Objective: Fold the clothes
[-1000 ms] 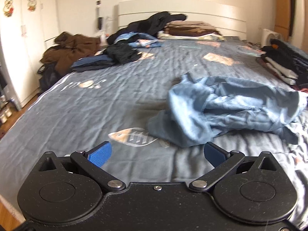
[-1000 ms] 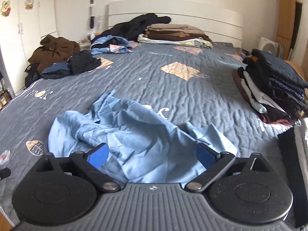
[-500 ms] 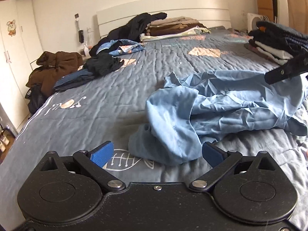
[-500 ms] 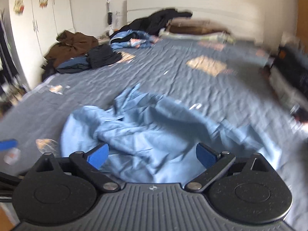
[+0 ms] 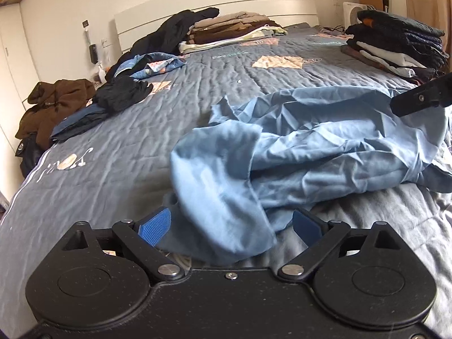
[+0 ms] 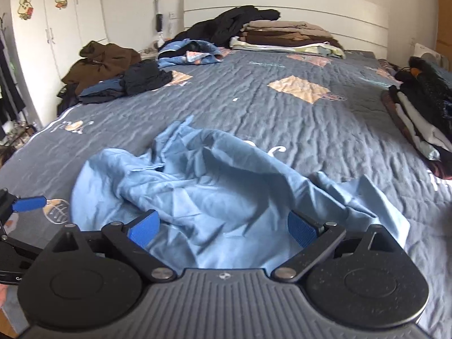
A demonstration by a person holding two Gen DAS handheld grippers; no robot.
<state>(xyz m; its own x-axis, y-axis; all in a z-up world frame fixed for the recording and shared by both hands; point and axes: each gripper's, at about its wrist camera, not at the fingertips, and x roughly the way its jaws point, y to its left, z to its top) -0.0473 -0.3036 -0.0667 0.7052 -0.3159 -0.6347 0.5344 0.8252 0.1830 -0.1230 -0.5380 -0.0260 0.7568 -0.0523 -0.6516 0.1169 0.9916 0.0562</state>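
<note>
A crumpled light blue garment point(image 5: 296, 152) lies in a heap on the grey quilted bed point(image 5: 118, 152). My left gripper point(image 5: 230, 227) is low over its near left end. Its jaws are closing, a fold of the cloth lies between them, and the blue pads point(image 5: 155, 226) do not press on it. My right gripper point(image 6: 223, 227) hangs over the garment point(image 6: 214, 192) near its right part, jaws wide apart, cloth under them but not pinched. A black arm of the right gripper point(image 5: 423, 97) shows at the right edge of the left wrist view. One blue fingertip of the left gripper point(image 6: 28, 204) shows at the right wrist view's left edge.
Folded clothes are stacked at the headboard point(image 6: 285, 35) and along the bed's right edge point(image 6: 423, 113). Loose dark and patterned clothes point(image 6: 141, 80) lie at the far left, with a brown garment point(image 6: 99, 62) beside them. White wardrobe doors point(image 6: 56, 28) stand left.
My left gripper has moved in and down onto the garment's near end, with cloth now between its jaws. The right gripper has sunk closer over the garment.
</note>
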